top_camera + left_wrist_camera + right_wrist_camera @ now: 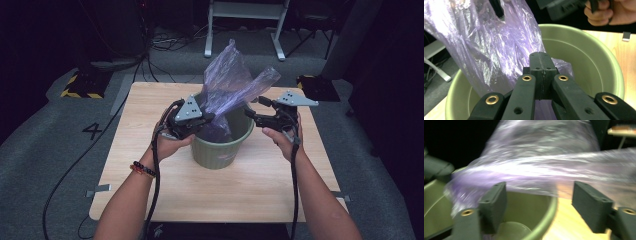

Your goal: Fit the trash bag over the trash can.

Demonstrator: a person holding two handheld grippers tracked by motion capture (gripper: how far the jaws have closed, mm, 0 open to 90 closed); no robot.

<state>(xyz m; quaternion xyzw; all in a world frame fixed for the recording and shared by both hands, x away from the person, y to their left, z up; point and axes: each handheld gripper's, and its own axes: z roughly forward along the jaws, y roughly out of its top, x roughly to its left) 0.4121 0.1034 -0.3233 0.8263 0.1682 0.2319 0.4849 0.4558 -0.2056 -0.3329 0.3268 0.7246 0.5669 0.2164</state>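
Up close, left gripper (542,72) pinches purple bag (486,50) inside bin (599,62).

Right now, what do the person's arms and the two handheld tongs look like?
Both forearms are bare. The left wrist wears a dark beaded bracelet with a red-orange band. The left tongs and right tongs are black, each topped by a grey three-cornered plate and trailing a black cable. Their linkage arms carry brass-coloured rivets.
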